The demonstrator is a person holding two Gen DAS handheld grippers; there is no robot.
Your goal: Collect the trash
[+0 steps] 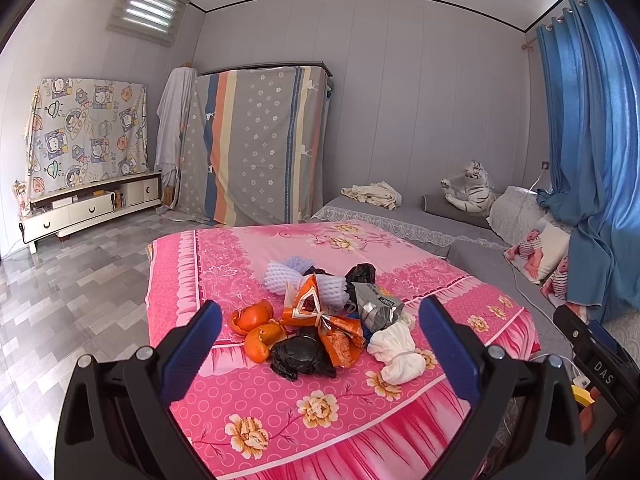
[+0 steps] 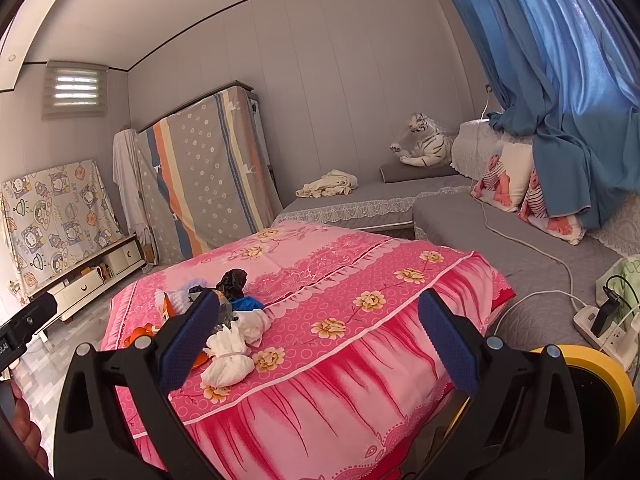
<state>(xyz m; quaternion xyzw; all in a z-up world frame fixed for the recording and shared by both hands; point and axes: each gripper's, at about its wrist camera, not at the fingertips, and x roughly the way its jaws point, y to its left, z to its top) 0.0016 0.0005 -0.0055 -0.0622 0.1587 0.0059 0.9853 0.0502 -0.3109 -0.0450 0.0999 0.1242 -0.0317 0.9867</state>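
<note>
A: What does the left wrist view show?
B: The left claw [image 1: 320, 344] is spread wide with nothing in it, hovering near a heap of trash on a counter draped in a pink floral cloth [image 1: 280, 408]. Orange peels [image 1: 256, 328], an orange wrapper [image 1: 320, 316], a black bag [image 1: 302, 356], a silver wrapper [image 1: 376, 306], white foam nets [image 1: 280, 276] and a knotted white wad [image 1: 396, 350] lie bunched together, touching.

A: And the right wrist view?
B: The right claw [image 2: 320, 340] is also wide apart and empty. The white wad [image 2: 230, 354] sits just beside its left finger [image 2: 188, 340]. A yellow-rimmed bin [image 2: 600, 376] stands at lower right, near a power strip [image 2: 600, 328].
</note>
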